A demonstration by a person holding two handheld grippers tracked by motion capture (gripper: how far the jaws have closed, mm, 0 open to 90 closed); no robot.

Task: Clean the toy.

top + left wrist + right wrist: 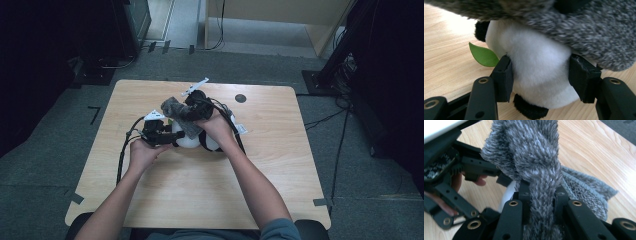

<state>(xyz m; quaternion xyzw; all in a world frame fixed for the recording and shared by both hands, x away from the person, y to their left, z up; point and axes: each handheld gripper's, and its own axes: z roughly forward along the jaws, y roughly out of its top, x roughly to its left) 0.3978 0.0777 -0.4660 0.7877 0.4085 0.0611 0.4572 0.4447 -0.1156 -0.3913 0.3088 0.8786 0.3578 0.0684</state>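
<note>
A white and black plush panda (190, 141) sits near the middle of the wooden table (200, 190), with a green leaf (484, 56) at its side. My left gripper (540, 75) is shut on the panda's white body (539, 67), a pad pressing into each flank. In the high view the left gripper (167, 135) is at the panda's left. My right gripper (541, 195) is shut on a grey fuzzy knitted cloth (534, 157). It holds the cloth over the panda's top, where the cloth (586, 37) drapes down. The right gripper (187, 112) is just behind the panda.
A small dark round spot (240, 98) marks the table's far side. Black cables (122, 150) trail from the grippers over the table's left part. A white tag (240, 129) lies by the right wrist. Dark equipment and cables stand on the floor around the table.
</note>
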